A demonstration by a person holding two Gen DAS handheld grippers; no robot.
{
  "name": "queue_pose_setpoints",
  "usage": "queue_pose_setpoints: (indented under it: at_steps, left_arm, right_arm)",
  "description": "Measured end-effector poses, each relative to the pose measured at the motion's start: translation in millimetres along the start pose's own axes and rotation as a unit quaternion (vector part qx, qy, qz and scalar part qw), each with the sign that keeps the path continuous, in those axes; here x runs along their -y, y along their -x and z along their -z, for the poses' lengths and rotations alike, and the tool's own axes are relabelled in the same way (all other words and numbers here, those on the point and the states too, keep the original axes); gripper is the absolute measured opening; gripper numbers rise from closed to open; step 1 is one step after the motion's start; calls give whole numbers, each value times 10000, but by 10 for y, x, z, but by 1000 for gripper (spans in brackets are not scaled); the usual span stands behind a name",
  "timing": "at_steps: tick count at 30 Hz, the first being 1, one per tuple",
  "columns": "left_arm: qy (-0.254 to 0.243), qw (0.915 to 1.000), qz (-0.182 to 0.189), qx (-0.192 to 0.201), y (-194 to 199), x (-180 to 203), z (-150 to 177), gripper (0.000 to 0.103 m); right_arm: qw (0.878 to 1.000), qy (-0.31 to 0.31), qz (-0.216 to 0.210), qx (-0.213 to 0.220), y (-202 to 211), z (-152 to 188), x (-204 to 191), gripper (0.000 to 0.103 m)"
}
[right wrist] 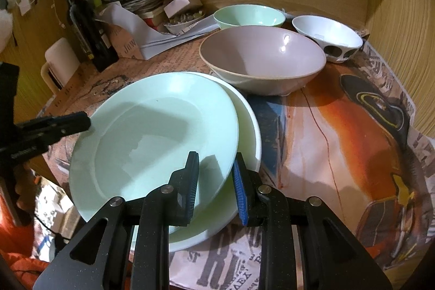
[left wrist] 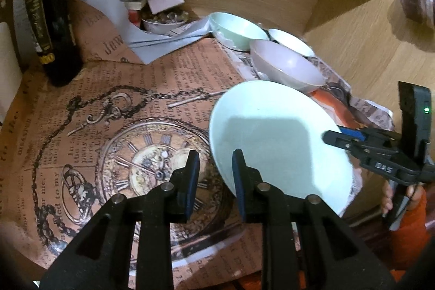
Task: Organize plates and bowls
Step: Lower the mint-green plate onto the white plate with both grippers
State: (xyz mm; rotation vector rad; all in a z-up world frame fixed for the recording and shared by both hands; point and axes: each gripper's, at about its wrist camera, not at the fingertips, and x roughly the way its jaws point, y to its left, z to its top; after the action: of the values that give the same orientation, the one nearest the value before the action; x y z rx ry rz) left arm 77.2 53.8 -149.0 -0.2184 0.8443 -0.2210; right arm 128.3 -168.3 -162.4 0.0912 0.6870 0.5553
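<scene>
While both grippers sit at opposite edges of the mint-green plate (right wrist: pixel 152 132), it lies at the near side of the paper-covered table (left wrist: pixel 108 105), hollow side up. It is round, so it has no long axis to record. It overlaps a white plate (right wrist: pixel 251 127), which shows only as a crescent past its right edge in the right wrist view.

Right gripper (right wrist: pixel 214 186): fingers a little apart with the green plate's rim between them, one pad over the plate's inner face and the blue pad outside the rim. From the left wrist view the black finger lies on top of the rim with blue showing behind it. Reads as clamped on the rim.

Left gripper (left wrist: pixel 214 181): fingers a little apart and the plate's edge falls in the gap. A strip of printed paper shows between the left pad and the rim. Cannot tell whether the pads press on it. In the right wrist view its tip meets the plate's far-left rim.

Behind the plates is a pale pink bowl (right wrist: pixel 261 59), upright, just beside the white plate. Further back stand a green bowl (right wrist: pixel 248 14) and a white spotted bowl (right wrist: pixel 326 31), both upright. A dark bottle (left wrist: pixel 51 18) stands at the back left.
</scene>
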Motion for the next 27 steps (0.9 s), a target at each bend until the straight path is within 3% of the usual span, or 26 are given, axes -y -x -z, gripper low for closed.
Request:
queue_pose_setpoints:
  at_steps: [8,20,27]
  left_arm:
    - [-80,9997,71,-213,-153,48,37,23]
    - [9,10000,59,-62,-54,20,48,23]
    - [-210,9998,39,-37,-58,143,53,23]
  right_arm:
    - [9999,51,107,33,9,3,-14,23]
    - [9997,156,196,72,46,19,-29,22]
    - [9992,206,332,94,69,21,-45,21]
